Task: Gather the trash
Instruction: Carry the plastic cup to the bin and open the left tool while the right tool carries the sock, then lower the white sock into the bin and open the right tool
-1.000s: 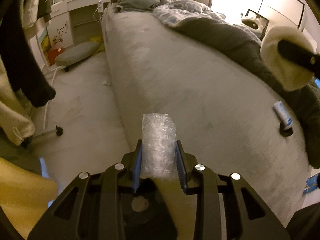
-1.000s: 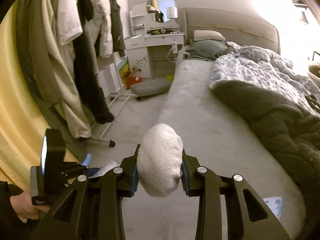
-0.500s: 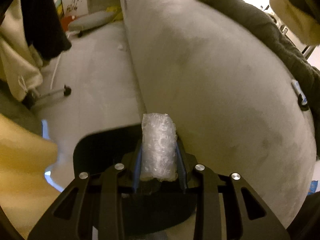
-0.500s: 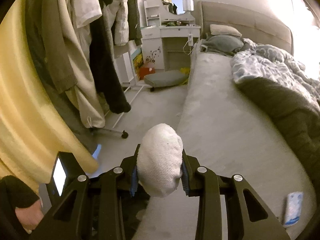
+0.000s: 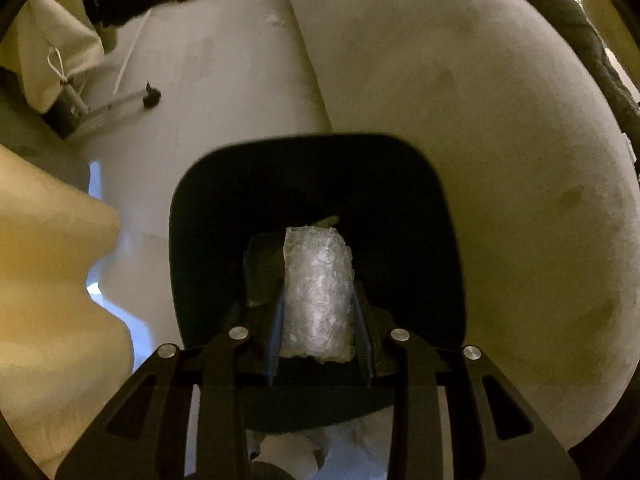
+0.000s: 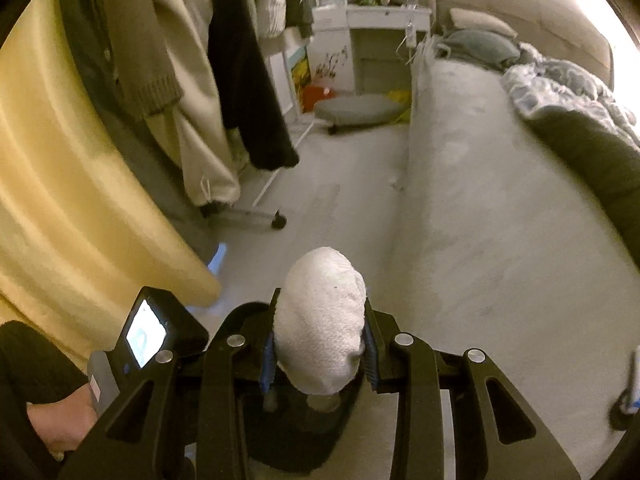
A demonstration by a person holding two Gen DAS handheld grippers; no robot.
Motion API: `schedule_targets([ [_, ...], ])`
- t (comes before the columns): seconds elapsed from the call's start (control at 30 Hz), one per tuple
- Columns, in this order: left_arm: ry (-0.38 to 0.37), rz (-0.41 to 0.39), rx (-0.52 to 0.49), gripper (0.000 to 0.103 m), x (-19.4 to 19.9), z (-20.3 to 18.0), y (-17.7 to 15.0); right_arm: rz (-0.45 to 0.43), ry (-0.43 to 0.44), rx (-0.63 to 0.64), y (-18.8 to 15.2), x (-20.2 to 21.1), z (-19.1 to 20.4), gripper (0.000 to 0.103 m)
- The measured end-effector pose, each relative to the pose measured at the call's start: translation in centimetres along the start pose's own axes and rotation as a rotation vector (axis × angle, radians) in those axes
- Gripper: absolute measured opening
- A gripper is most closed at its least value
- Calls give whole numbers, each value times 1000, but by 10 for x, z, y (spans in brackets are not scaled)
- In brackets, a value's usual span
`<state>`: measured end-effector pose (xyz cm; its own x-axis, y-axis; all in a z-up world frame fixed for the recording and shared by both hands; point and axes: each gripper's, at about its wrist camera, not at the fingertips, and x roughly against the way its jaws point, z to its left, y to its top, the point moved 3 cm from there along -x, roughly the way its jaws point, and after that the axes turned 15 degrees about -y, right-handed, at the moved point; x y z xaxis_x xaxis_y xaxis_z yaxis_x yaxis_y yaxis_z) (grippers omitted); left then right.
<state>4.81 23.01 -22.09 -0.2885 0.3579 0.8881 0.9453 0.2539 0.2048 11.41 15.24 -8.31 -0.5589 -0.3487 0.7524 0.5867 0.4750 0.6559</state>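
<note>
Both grippers have swung down off the bed since a second ago, and now a black bin sits right under them.

Left to right: yellow curtain (image 5: 48,264) at the edge, then the left gripper (image 5: 318,308), fingers clamped on a wad of bubble wrap (image 5: 318,292) hanging right over the open mouth of the black bin (image 5: 224,216), which stands on the floor against the side of the bed (image 5: 480,120). Some scraps seem to be in there already, hard to tell what. The right gripper (image 6: 320,344) is squeezed shut on a white cloth ball (image 6: 322,328) just above the bin's near edge, not centred yet. So two pieces picked up, neither dropped. I'd guess the wrap gets let go first, then the cloth.
</note>
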Motion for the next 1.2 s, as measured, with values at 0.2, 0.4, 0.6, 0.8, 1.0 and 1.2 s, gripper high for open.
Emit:
schedule_targets([
  [0.2,-5,53,15,36,-8,11,-9,90,10,17,-6,-30,19,35],
  [0.4,2,83,32,57,-12,26,-13,162,9,26,-13,-59,30,35],
  [0.6,6,69,52,61,-4,42,-15,211,9,44,-18,-80,43,35],
  [0.8,41,14,56,62,14,57,-14,294,21,83,-33,-106,60,35],
  [1.0,46,-119,55,62,47,64,-4,380,15,123,-57,-132,74,34],
  [1.2,49,-221,23,57,75,54,7,444,8,150,-75,-151,84,35],
])
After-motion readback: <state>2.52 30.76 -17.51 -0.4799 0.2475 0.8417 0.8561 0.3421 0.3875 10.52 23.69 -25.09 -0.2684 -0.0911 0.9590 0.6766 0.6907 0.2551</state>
